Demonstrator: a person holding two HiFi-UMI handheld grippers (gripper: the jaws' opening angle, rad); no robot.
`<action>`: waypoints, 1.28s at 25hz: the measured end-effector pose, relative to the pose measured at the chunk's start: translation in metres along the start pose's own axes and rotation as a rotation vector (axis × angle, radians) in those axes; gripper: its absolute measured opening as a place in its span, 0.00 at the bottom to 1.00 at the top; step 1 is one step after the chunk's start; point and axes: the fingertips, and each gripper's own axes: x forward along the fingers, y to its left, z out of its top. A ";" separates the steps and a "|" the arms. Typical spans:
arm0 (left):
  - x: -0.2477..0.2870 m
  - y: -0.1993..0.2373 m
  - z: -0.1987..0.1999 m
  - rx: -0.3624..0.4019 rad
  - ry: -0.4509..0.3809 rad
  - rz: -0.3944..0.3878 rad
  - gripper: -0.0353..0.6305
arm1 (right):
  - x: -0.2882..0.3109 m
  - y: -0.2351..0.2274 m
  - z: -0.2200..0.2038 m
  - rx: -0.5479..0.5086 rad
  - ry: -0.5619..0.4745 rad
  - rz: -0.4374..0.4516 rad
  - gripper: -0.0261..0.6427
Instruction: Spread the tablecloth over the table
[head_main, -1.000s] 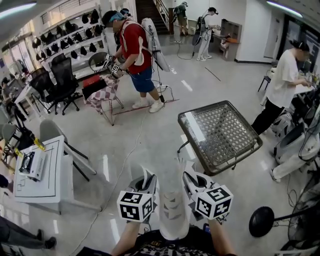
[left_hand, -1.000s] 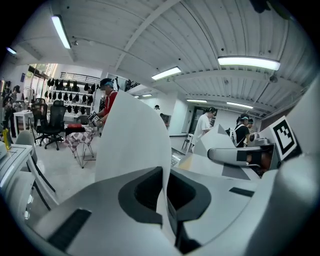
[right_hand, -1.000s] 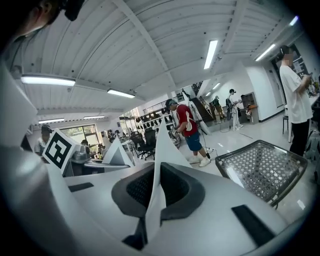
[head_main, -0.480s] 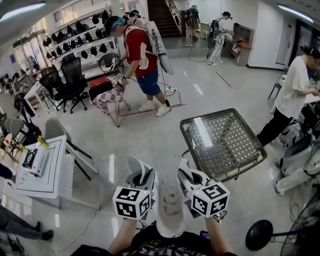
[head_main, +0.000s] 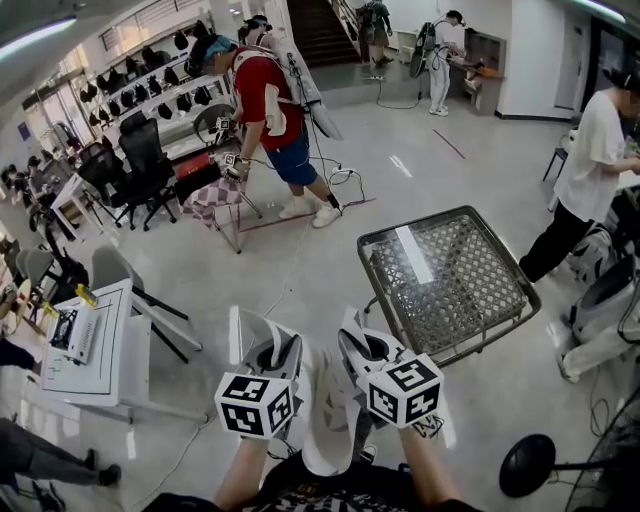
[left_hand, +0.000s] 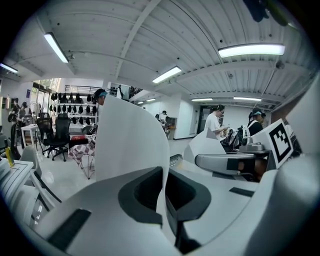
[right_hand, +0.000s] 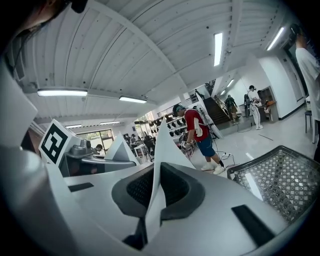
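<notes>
The tablecloth (head_main: 330, 425) is a white sheet, bunched and hanging between my two grippers close to my body. My left gripper (head_main: 262, 338) is shut on one edge of it; a flap of the tablecloth (left_hand: 130, 135) stands up out of the jaws of the left gripper (left_hand: 162, 176). My right gripper (head_main: 352, 338) is shut on another edge, and a fold of the tablecloth (right_hand: 167, 145) rises from the pinched jaws of the right gripper (right_hand: 156, 186). The table (head_main: 445, 280), a square metal mesh top on a dark frame, stands bare ahead and to the right, and the table (right_hand: 280, 180) shows again at lower right.
A person in a red shirt (head_main: 265, 95) works at a small table with a checked cloth (head_main: 210, 195). A white desk (head_main: 95, 340) and a grey chair (head_main: 110, 270) stand left. Right of the mesh table stand a person in white (head_main: 590, 160) and a black stand base (head_main: 525, 465).
Both grippers, still shut on the cloth, have moved forward together, and the mesh table now lies closer and larger in the head view.
</notes>
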 end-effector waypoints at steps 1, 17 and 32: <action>0.006 0.002 0.002 -0.005 0.000 0.006 0.08 | 0.003 -0.006 0.002 -0.001 0.001 0.003 0.06; 0.163 0.075 0.135 0.099 -0.159 0.108 0.08 | 0.116 -0.136 0.122 -0.165 -0.017 0.047 0.07; 0.302 0.090 0.217 0.144 -0.222 0.055 0.08 | 0.174 -0.277 0.217 -0.220 -0.102 -0.067 0.07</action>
